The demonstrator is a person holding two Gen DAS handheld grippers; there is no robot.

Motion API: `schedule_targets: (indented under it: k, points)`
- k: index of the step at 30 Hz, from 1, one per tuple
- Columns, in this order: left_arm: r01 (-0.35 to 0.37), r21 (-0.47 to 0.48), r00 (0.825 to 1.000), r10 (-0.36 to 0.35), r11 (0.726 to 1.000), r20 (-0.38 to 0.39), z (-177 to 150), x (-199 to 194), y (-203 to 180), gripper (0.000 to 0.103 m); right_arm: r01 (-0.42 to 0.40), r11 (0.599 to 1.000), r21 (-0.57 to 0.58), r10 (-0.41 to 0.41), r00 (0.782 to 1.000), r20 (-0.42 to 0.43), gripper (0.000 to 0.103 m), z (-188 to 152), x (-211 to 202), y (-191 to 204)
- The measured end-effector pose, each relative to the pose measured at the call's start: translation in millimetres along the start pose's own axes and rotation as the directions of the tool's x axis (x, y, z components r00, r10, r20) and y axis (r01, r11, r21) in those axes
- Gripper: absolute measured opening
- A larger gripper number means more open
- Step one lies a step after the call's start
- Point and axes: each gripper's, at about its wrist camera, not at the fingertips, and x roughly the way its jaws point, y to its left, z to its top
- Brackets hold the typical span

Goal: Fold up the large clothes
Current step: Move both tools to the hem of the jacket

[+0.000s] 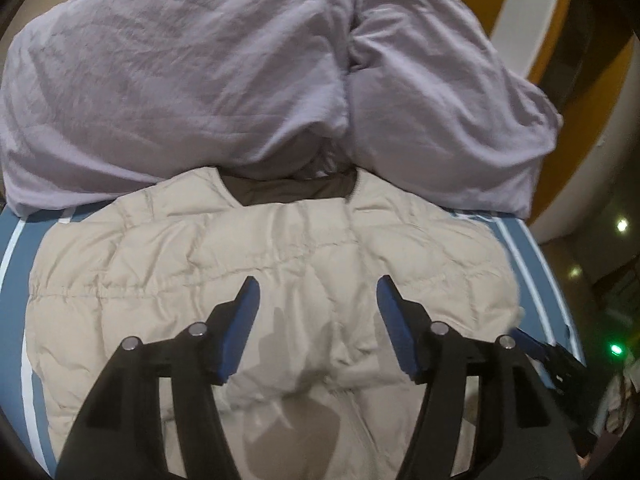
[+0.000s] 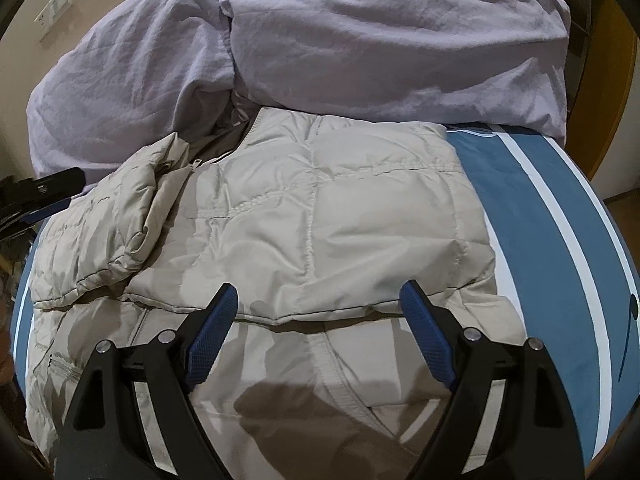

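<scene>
A beige quilted puffer jacket (image 1: 280, 248) lies on the blue striped bed, its brown-lined collar (image 1: 288, 190) toward the pillows. In the right wrist view the jacket (image 2: 320, 208) has both sleeves folded in over the body, the left one (image 2: 120, 216) crumpled. My left gripper (image 1: 318, 292) is open and empty, hovering over the jacket's middle. My right gripper (image 2: 320, 300) is open and empty above the folded sleeve's lower edge. The right gripper also shows at the right edge of the left wrist view (image 1: 556, 356), and the left gripper at the left edge of the right wrist view (image 2: 36, 196).
A lilac duvet or pillows (image 1: 200, 80) are heaped at the head of the bed, also in the right wrist view (image 2: 380, 40). The blue sheet with white stripes (image 2: 540, 208) shows to the jacket's right. A wall with a switch plate (image 2: 56, 4) is at the far left.
</scene>
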Motion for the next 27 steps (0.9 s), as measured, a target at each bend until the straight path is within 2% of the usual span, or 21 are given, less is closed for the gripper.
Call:
schedule_targets:
  k: [4, 10, 13, 17, 21, 24, 27]
  points:
    - [-0.078, 0.017, 0.997, 0.078, 0.997, 0.003, 5, 22, 1, 0.061, 0.003, 1.0, 0.017, -0.003, 1.0, -0.002, 0.085, -1, -1, -9]
    - [-0.117, 0.05, 0.991, 0.12, 0.992, -0.059, -16, 57, -4, 0.062, 0.002, 0.999, 0.047, -0.002, 1.0, -0.016, 0.085, -4, 3, -18]
    - [-0.158, 0.094, 0.984, 0.164, 0.983, -0.063, -29, 69, -10, 0.062, 0.001, 0.998, 0.058, 0.0, 1.0, -0.028, 0.085, -6, 8, -21]
    - [-0.165, 0.089, 0.982, 0.173, 0.982, -0.082, -32, 79, -8, 0.063, 0.001, 0.998, 0.063, 0.002, 0.999, -0.036, 0.086, -8, 11, -22]
    - [-0.158, 0.093, 0.982, 0.167, 0.983, -0.092, -29, 74, -8, 0.063, 0.003, 0.998, 0.056, -0.001, 0.999, -0.039, 0.087, -9, 8, -20]
    - [-0.13, 0.077, 0.988, 0.136, 0.988, -0.073, -29, 55, -3, 0.065, 0.005, 0.999, 0.04, -0.003, 1.0, -0.029, 0.087, -10, 0, -19]
    - [-0.116, 0.06, 0.992, 0.119, 0.991, -0.049, -37, 27, 8, 0.072, 0.0, 1.0, 0.031, 0.001, 1.0, -0.023, 0.089, -13, -10, -21]
